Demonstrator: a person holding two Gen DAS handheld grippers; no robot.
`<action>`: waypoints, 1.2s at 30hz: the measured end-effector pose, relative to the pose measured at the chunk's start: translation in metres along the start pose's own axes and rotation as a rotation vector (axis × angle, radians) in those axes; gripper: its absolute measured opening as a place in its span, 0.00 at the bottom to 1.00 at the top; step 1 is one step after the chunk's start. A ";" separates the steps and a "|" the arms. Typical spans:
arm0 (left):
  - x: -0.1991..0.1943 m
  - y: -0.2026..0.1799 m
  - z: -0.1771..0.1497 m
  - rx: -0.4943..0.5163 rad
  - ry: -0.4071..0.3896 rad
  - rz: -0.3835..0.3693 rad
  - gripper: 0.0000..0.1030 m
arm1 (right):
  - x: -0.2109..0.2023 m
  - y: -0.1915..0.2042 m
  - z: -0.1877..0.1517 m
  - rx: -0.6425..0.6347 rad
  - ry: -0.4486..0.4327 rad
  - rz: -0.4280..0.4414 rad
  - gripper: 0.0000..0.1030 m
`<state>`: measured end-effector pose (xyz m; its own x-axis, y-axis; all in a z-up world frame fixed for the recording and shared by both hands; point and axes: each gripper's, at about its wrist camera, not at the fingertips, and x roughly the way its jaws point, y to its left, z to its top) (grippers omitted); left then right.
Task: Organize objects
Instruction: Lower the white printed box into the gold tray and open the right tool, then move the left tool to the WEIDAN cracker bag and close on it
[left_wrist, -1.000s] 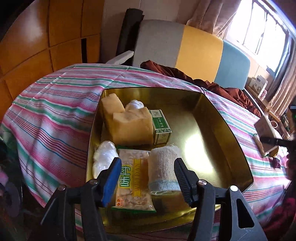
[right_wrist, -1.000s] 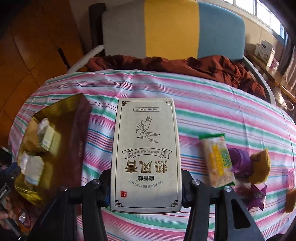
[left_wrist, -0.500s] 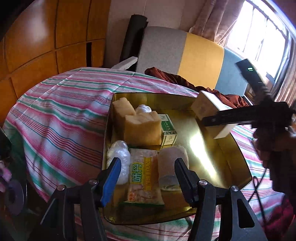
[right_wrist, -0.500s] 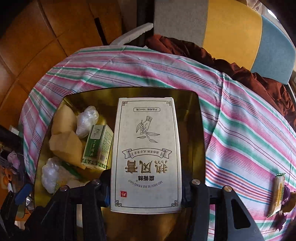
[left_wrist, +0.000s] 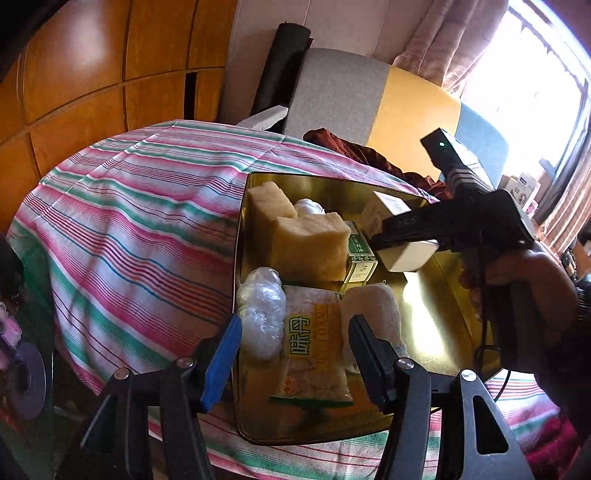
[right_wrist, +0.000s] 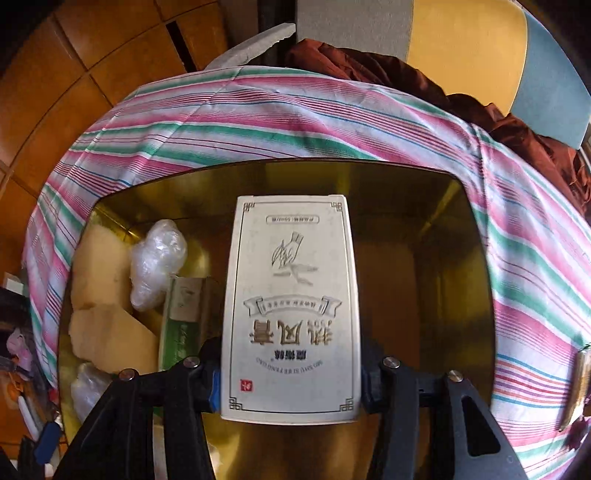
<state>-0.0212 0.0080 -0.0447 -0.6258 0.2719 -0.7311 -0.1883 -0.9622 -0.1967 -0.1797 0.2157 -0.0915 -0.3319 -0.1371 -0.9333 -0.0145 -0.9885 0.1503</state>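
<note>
Right wrist | right claw grips white box, now lower inside gold tray | left claw wide

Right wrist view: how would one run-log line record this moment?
right gripper: shut on white rectangular cardboard box | over gold metal tray | left gripper: open, unladen

Tray's right half bare.

A: Where is the left wrist camera looking from?
B: It is looking across the gold tray from its near edge.
A: The right?
B: It is hovering close above the same tray, facing down.
</note>
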 end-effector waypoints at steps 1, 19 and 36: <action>0.000 0.000 0.000 0.000 0.001 0.001 0.60 | 0.000 0.000 0.000 0.011 -0.001 0.024 0.51; -0.012 -0.010 0.001 0.020 -0.030 0.036 0.64 | -0.091 -0.016 -0.057 -0.083 -0.207 -0.008 0.75; -0.027 -0.056 0.002 0.147 -0.055 0.020 0.66 | -0.171 -0.156 -0.122 0.106 -0.328 -0.189 0.77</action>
<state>0.0044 0.0544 -0.0124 -0.6703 0.2570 -0.6962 -0.2816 -0.9560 -0.0818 -0.0053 0.3856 0.0044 -0.5972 0.0917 -0.7968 -0.1962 -0.9800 0.0343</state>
